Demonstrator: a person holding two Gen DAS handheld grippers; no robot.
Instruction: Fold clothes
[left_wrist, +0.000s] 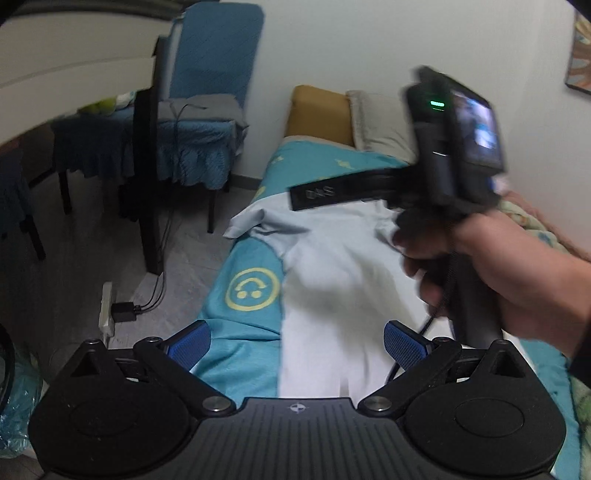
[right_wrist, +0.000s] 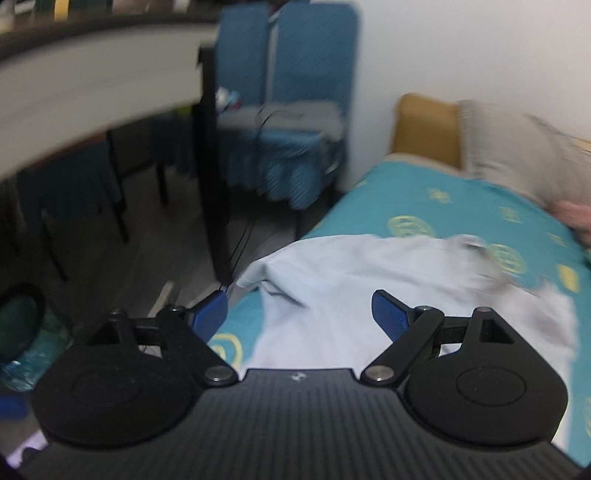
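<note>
A pale blue shirt (left_wrist: 332, 266) lies spread on the teal bedsheet (left_wrist: 243, 332), one sleeve hanging off the bed's left edge. My left gripper (left_wrist: 297, 345) hovers open above the shirt's near end, its blue pads wide apart and holding nothing. A hand (left_wrist: 498, 266) holds the right gripper's body above the shirt's right side. In the right wrist view, the same shirt (right_wrist: 332, 295) fills the middle. My right gripper (right_wrist: 299, 317) is open above it, nothing between its blue pads (right_wrist: 391, 317).
A mustard cushion (left_wrist: 319, 114) and a grey pillow (left_wrist: 380, 122) sit at the bed's head by the white wall. Left of the bed stand a blue-covered chair (left_wrist: 207, 122), a dark table leg (left_wrist: 147, 177) and a power strip (left_wrist: 109, 310) with cables.
</note>
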